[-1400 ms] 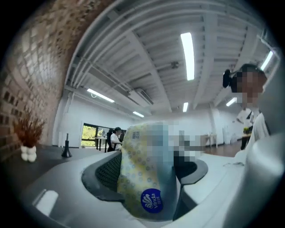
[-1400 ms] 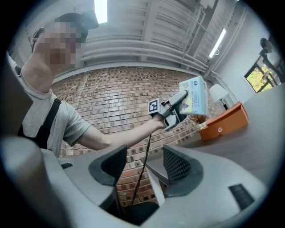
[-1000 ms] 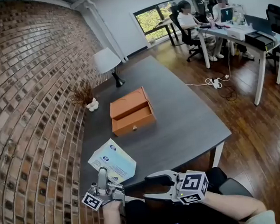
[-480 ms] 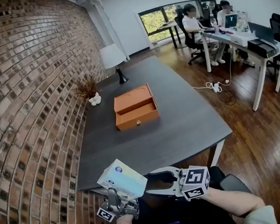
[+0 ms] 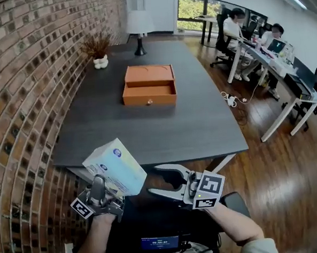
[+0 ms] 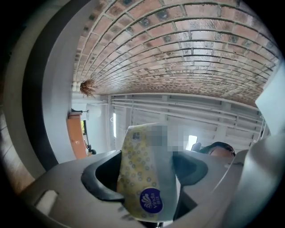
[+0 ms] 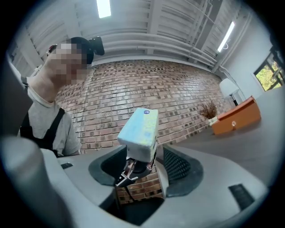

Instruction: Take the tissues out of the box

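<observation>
The tissue box point(image 5: 115, 166), pale blue with a yellow patterned side, is held up in the air just off the near edge of the dark table point(image 5: 148, 129). My left gripper point(image 5: 100, 183) is shut on its lower end; in the left gripper view the box point(image 6: 142, 173) fills the gap between the jaws. My right gripper point(image 5: 154, 181) is open just to the right of the box and points at it, with nothing between its jaws. In the right gripper view, the box point(image 7: 140, 131) stands on end on the left gripper point(image 7: 133, 169), a short way ahead. No tissue shows outside the box.
An orange drawer box point(image 5: 149, 85) sits mid-table with its drawer pulled out. A lamp point(image 5: 140, 23) and a dried plant in a white pot point(image 5: 96, 47) stand at the far end. A brick wall point(image 5: 23, 105) runs along the left. People sit at desks point(image 5: 272, 52) at the far right.
The left gripper has carried the tissue box from the table's near edge back toward me and tipped it up. The right gripper stays open beside it. The head view has swung.
</observation>
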### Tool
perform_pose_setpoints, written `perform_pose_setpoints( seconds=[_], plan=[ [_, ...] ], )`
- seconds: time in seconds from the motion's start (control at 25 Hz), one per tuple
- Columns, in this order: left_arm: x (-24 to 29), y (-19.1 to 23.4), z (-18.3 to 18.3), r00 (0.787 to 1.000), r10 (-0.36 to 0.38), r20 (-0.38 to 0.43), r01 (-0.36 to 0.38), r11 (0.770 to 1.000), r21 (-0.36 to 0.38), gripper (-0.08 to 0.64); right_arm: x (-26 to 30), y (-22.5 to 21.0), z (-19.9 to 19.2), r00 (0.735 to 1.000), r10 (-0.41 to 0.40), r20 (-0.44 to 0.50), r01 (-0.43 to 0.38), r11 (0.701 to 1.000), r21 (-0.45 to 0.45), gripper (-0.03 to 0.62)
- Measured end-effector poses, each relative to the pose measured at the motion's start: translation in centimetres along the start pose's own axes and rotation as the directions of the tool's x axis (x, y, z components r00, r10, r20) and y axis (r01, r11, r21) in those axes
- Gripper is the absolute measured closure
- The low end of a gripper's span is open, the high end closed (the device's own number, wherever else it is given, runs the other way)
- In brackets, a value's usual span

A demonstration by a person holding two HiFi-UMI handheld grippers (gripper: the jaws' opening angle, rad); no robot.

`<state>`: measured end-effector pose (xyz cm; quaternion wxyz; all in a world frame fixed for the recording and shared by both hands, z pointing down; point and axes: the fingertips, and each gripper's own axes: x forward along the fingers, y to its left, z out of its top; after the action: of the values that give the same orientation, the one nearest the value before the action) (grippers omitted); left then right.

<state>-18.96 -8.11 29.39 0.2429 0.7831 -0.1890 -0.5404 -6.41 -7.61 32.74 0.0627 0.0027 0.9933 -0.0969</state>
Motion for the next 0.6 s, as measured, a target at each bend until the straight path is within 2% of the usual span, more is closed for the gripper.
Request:
perform_pose_setpoints(
  seconds=[0.36,0.6],
  plan=[
    [1.6,-0.7,-0.5,0.999,-0.04,-0.026,0.04,0.999,-0.014,0.207,0.4,-0.1,1.2,1.0,-0.001,-0.017,0.001,1.0,-0.026,0.337],
    [1.6,-0.7,-0.9,0.999,-0.038,-0.024,0.037,0.998,-0.041,0.207,0.8,-0.1,1.1,1.0,-0.007,-0.021,0.006,1.0,-0.025,0.337]
  ],
)
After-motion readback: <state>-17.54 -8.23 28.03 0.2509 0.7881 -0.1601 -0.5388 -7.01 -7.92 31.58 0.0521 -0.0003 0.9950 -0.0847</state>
